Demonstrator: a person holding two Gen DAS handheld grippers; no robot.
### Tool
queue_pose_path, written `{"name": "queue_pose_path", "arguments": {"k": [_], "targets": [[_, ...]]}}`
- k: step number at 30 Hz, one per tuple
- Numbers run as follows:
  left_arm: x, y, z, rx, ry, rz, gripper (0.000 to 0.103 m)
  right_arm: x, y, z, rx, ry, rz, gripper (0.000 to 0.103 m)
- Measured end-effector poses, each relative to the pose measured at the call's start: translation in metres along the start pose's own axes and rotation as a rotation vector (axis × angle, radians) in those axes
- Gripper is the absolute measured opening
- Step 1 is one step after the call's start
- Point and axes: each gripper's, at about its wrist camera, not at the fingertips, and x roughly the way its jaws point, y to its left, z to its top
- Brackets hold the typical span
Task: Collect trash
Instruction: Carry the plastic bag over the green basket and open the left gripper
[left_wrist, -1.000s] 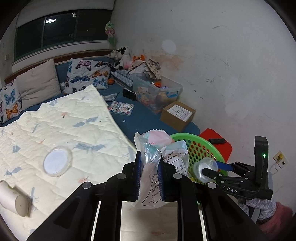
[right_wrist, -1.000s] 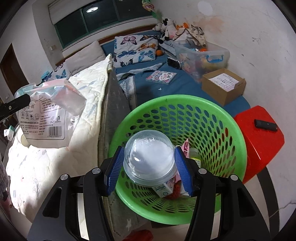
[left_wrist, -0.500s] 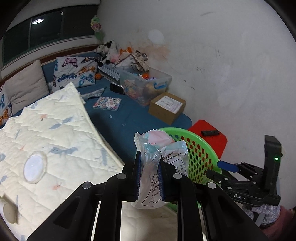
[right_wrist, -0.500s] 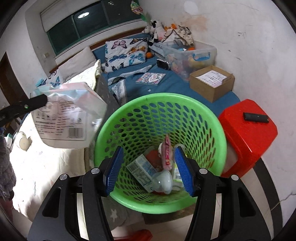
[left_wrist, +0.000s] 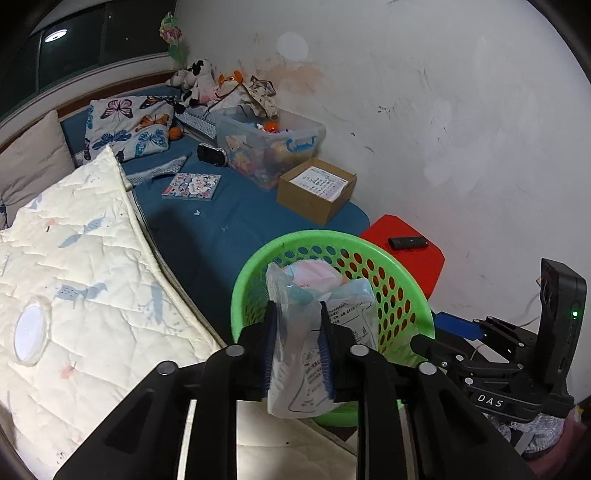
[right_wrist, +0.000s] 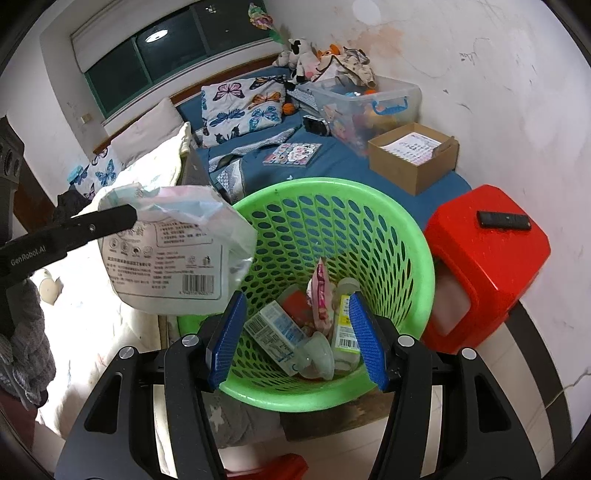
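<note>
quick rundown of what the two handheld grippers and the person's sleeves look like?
Both are black plastic with silver screw heads and ribbed blue pads. The right gripper carries white "DAS" lettering and a green LED in the left wrist view; the left gripper reads "GenRobot.AI" on one finger. A grey knit sleeve shows behind the left one.

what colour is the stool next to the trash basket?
Red. The stool stands just right of the green basket; it shows best in the right wrist view.

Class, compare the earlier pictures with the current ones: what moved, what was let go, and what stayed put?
The right gripper let its clear domed lid drop into the green basket. The left gripper carried the plastic bag toward the basket rim; its jaws have just been opening, bag still between them. Basket and red stool stayed.
</note>
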Motion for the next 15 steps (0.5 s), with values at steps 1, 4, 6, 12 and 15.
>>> {"name": "queue_pose_path", "arguments": {"k": [1,4,6,12,15], "targets": [[0.001,0.0,-0.001,-0.004,0.002,-0.004,0.03,0.0,0.0,0.0,0.001,0.0,0.0,0.058],[0.002,-0.001,-0.002,-0.009,0.0,-0.014,0.037,0.0,-0.001,0.0,0.003,0.0,0.001,0.058],[0.001,0.0,-0.004,-0.016,0.0,-0.019,0.039,-0.001,-0.001,0.001,0.002,-0.001,0.0,0.058],[-0.013,0.012,-0.008,-0.045,-0.014,-0.009,0.045,-0.002,0.002,0.002,-0.003,-0.006,0.007,0.058],[-0.023,0.021,-0.01,-0.066,-0.027,0.011,0.045,-0.003,0.009,0.003,-0.017,-0.007,0.015,0.058]]}}
